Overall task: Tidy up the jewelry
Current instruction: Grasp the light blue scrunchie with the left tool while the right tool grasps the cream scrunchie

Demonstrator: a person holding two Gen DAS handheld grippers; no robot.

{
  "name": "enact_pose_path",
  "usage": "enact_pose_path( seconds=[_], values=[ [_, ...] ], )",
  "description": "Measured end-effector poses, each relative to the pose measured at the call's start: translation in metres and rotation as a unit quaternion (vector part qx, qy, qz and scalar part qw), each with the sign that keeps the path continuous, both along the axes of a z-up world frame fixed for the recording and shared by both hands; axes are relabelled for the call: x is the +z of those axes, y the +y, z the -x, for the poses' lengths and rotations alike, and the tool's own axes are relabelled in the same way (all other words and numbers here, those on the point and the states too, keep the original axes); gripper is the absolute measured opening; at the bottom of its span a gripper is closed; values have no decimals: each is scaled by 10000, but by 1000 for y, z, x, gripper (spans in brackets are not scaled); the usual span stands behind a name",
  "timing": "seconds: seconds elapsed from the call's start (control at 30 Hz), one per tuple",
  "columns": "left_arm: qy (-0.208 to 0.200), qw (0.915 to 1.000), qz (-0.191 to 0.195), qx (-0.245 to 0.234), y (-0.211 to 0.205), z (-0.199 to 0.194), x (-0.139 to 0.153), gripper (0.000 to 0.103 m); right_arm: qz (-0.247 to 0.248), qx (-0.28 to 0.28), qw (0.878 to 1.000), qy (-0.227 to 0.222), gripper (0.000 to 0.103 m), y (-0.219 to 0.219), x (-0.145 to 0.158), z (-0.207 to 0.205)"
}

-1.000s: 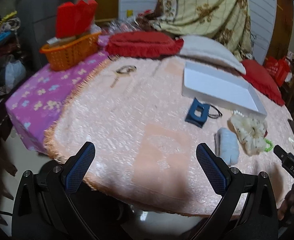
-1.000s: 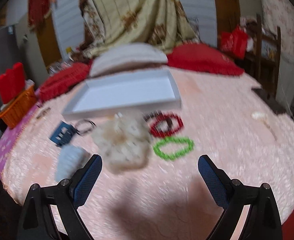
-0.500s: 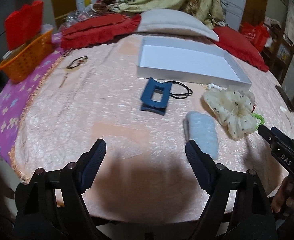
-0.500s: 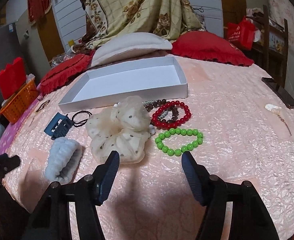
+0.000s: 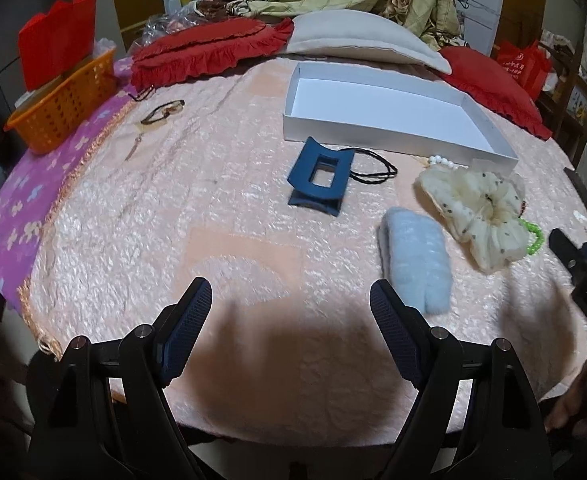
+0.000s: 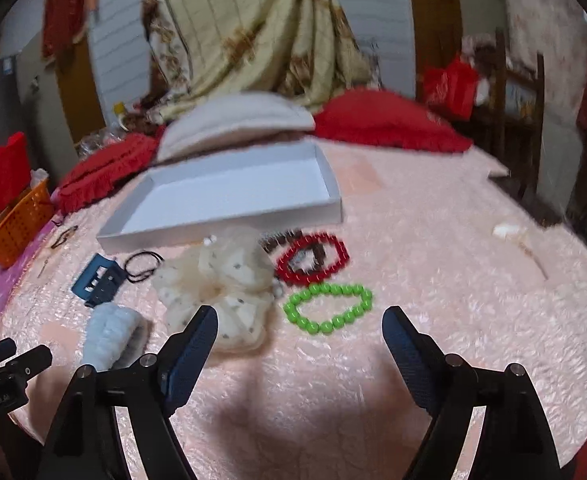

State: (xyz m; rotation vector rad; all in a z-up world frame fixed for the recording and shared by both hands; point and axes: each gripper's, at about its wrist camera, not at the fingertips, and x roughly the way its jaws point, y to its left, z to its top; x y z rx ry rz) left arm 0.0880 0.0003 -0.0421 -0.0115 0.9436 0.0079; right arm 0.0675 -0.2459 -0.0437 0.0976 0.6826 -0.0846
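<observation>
Since a second ago, swung rightward and dipped toward the bed: left gripper (image 5: 289, 300), jaws narrowed a little from their widest and now steady, still spread with nothing between them. Right gripper (image 6: 299, 328) hardly shifted in place, jaws pinched inward then just been opening again, empty, parted above bare pink bedspread (image 6: 433, 280). Just ahead of the left gripper's right fingertip, nearly touching in view: light blue fuzzy hair band (image 5: 415, 256). Further ahead, centred: dark blue claw clip (image 5: 319, 178), a thin black hair tie (image 5: 373, 166) lying against its right side. Beyond those: shallow white box (image 5: 373, 132), open and bare inside. Ahead-right: cream dotted scrunchie (image 5: 481, 212), a few white beads (image 5: 439, 159) at its far edge. Seen from the right gripper, scrunchie directly ahead of the left fingertip; green bead bracelet (image 6: 329, 308) ahead between the two fingers, flat on the bedspread; red bead bracelet (image 6: 313, 258) just beyond it, overlapping a dark brown bead string (image 6: 281, 238). Far left of both grippers, off the pink cover: orange basket (image 5: 61, 108). Behind the box: red frilled pillows (image 5: 209, 52) and a pale one.
</observation>
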Motion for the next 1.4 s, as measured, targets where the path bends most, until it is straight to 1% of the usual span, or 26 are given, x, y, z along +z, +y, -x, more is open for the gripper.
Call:
enact_pose_path(
  seconds=[0.07,0.1,0.17,0.3,0.4,0.6,0.73,0.9,1.0,1.07,1.13,1.2,1.27,1.33,1.4],
  values=[
    [-53,10000,11,-44,-2,5,4,82,-105,155,9998,55,82,5,-1,1],
    [-131,9999,-11,-84,-4,10,7,82,-285,274,9992,102,82,7,-2,2],
    [-207,9997,-32,-106,-5,15,11,82,-444,364,9983,126,81,10,-2,4],
    [-250,9997,0,-61,-2,24,18,82,-326,354,9986,238,81,21,-2,7],
    [-325,9995,30,36,2,31,24,82,-500,335,9978,278,81,19,1,12],
    [-401,9992,27,88,4,40,31,82,-641,249,9973,264,81,14,5,19],
    [-411,9991,18,87,5,40,32,82,-616,248,9974,278,81,15,5,18],
    [-290,9995,-7,109,9,31,29,82,-509,247,9977,360,81,12,5,9],
    [-248,9997,44,72,14,23,34,82,-628,239,9971,350,81,2,10,1],
    [-302,9995,54,81,17,20,38,82,-718,272,9966,293,81,-2,15,-2],
    [-322,9994,53,90,18,15,36,82,-666,367,9967,293,81,-3,18,-7],
    [-172,9997,168,7,16,7,31,82,-676,422,9960,403,81,-3,16,-15],
    [12,9991,363,-213,10,-2,23,82,-833,491,9938,550,81,-5,12,-26],
    [139,9981,437,-409,3,-7,18,82,-1004,536,9914,643,81,-7,7,-36],
    [195,9967,528,-592,-6,-13,13,82,-1222,625,9874,791,72,-7,2,-47]
  ],
)
